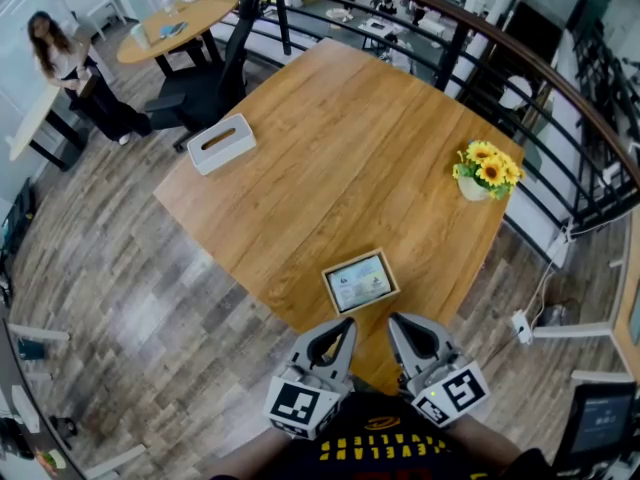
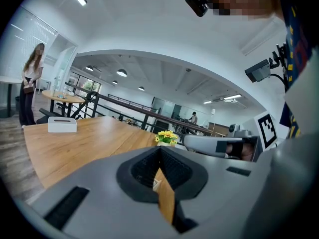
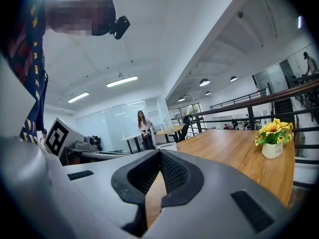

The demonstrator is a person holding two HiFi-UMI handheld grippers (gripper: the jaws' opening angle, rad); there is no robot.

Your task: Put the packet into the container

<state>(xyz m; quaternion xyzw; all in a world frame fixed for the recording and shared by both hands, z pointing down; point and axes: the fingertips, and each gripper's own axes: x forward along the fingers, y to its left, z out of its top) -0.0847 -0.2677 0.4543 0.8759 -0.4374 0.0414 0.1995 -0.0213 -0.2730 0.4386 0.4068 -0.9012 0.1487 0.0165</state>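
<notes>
Jaws: left gripper (image 1: pixel 340 330) closed, pads together with nothing between them, as the left gripper view (image 2: pixel 160 153) shows. Right gripper (image 1: pixel 402 326) likewise closed and empty (image 3: pixel 160 153). Both sit side by side at the near corner of the counter (image 1: pixel 340 158), pointing across it, tips apart from each other.

Packet (image 1: pixel 360 281): pale printed rectangle, lying flat on the counter just ahead of both grippers and touched by neither. A brown rim (image 1: pixel 366 302) runs all round it; cannot tell whether this is a shallow container or part of the same item.

White box (image 1: pixel 220 143) with a slot in its top: far left corner of the counter, well apart from the packet.

Sunflowers in a white pot (image 1: pixel 485 173): right edge of the counter, upright.

Beyond the counter: office chair (image 1: pixel 215 68), round table (image 1: pixel 180 23), person standing (image 1: pixel 60 53).
</notes>
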